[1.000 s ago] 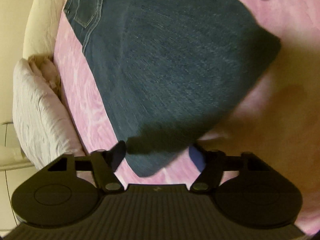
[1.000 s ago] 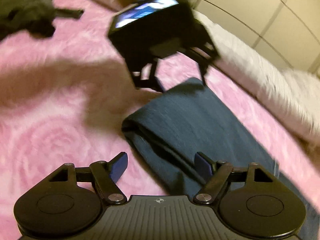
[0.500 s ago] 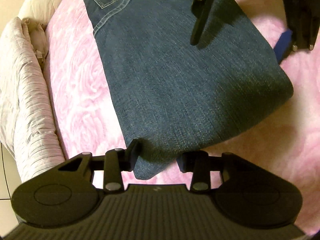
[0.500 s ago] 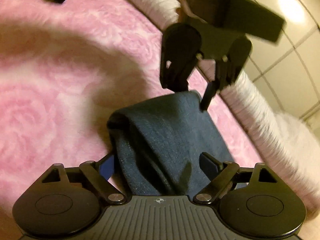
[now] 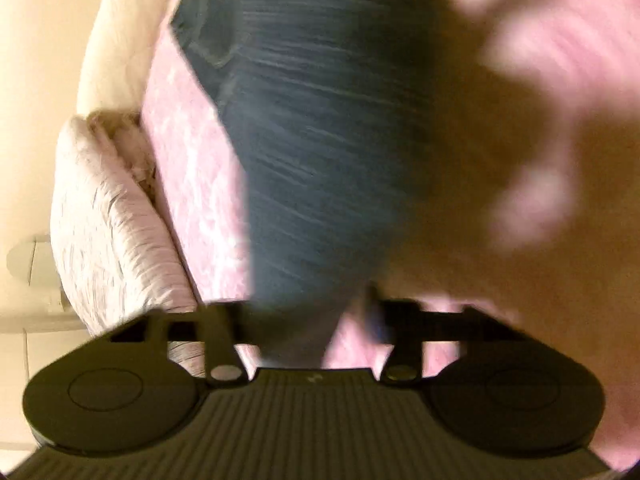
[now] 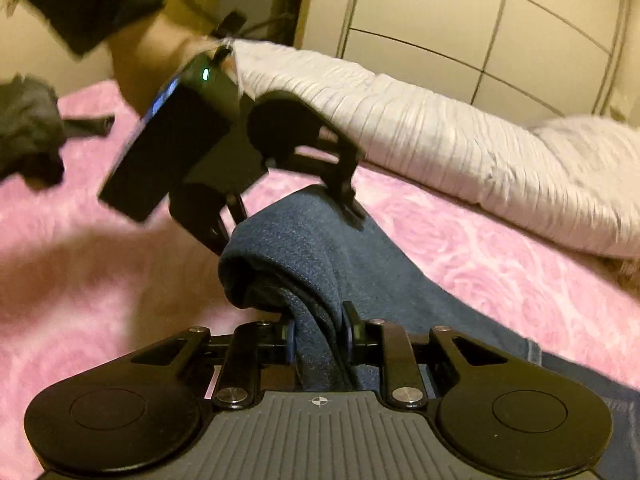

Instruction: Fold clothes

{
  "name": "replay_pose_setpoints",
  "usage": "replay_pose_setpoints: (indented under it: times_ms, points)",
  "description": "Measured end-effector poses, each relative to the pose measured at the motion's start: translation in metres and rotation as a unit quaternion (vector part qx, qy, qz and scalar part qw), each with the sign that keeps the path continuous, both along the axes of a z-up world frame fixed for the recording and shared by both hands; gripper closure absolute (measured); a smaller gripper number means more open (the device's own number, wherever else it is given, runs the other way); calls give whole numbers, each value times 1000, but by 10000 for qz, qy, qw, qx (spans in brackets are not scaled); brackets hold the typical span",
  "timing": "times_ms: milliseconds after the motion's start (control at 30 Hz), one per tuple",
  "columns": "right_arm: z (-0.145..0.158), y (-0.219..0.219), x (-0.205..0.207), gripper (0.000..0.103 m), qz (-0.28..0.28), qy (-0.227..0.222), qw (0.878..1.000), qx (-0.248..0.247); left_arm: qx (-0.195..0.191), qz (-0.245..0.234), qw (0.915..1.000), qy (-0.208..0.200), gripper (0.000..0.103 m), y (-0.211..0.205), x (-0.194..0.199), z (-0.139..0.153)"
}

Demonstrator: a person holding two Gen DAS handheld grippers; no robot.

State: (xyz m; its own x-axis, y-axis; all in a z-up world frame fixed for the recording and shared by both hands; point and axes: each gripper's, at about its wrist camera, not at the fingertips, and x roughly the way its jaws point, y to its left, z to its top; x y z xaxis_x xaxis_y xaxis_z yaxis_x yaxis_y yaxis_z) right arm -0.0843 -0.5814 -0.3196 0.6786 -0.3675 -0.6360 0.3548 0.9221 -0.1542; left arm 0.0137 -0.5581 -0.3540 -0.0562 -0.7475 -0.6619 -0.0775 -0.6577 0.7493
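Observation:
Folded blue jeans (image 5: pixel 320 152) lie on a pink fluffy blanket (image 5: pixel 188 184). In the right wrist view my right gripper (image 6: pixel 319 334) is shut on the folded end of the jeans (image 6: pixel 296 248), which is raised off the blanket. My left gripper (image 6: pixel 292 228) shows there at the far corner of that fold, its fingers spread on either side of the cloth. In the blurred left wrist view my left gripper (image 5: pixel 304 320) has the jeans' edge between its wide-set fingers.
A white ribbed pillow or duvet (image 6: pixel 440 152) lies along the bed's edge by the tiled wall. A dark garment (image 6: pixel 28 128) lies on the blanket at the far left. A person's arm (image 6: pixel 148 64) holds the left gripper.
My right gripper has closed on the folded end of the jeans and lifted it. My left gripper has widened and the left view has moved fast and blurred.

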Motion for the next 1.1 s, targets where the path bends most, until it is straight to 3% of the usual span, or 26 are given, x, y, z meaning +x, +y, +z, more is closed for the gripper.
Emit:
replay_pose_setpoints:
  times_ms: [33, 100, 133, 167, 300, 433, 500, 533, 567, 667, 767, 867, 1000, 1067, 1100]
  points:
    - [2, 0, -2, 80, -3, -7, 10000, -1, 143, 191, 9996, 122, 82, -8, -3, 5]
    - [3, 3, -7, 67, -2, -2, 10000, -81, 367, 411, 9980, 314, 83, -18, -5, 15]
    - [-2, 9, -5, 41, 61, 85, 9995, -282, 448, 437, 9973, 383, 84, -21, -5, 20]
    - [-7, 15, -3, 22, 123, 172, 9986, -483, 523, 484, 9963, 475, 84, -23, -4, 25]
    - [-26, 39, 4, 19, 372, 520, 9897, -1282, 768, 738, 9910, 806, 85, -33, -3, 42]
    - [-44, 51, 16, 19, 458, 793, 9776, -1896, 857, 809, 9901, 765, 85, -38, -8, 47]
    - [-43, 38, 24, 29, 236, 709, 9808, -1803, 844, 804, 9905, 730, 85, -32, -8, 50]
    - [-36, 30, 24, 57, 134, 605, 9856, -1571, 816, 809, 9908, 712, 85, -30, -8, 53]
    - [-29, 23, 23, 78, 38, 501, 9896, -1346, 786, 815, 9911, 694, 85, -28, -7, 57]
    - [-2, 8, 8, 88, -167, 206, 9961, -847, 595, 800, 9920, 779, 85, -32, -19, 80]
    - [33, -11, -18, 90, -455, -189, 9974, -525, 260, 767, 9921, 960, 84, -37, -34, 113]
    - [73, -41, -57, 90, -822, -853, 9929, 60, -109, 708, 9902, 1198, 82, -56, -64, 151]
    - [118, -91, -125, 90, -1446, -1759, 9700, 851, -579, 582, 9849, 1526, 73, -84, -112, 190]
    - [129, -115, -165, 90, -1888, -2096, 9517, 1214, -801, 459, 9804, 1738, 57, -96, -135, 201]
    - [131, -126, -185, 90, -2094, -2200, 9432, 1349, -950, 458, 9765, 1878, 55, -102, -145, 206]
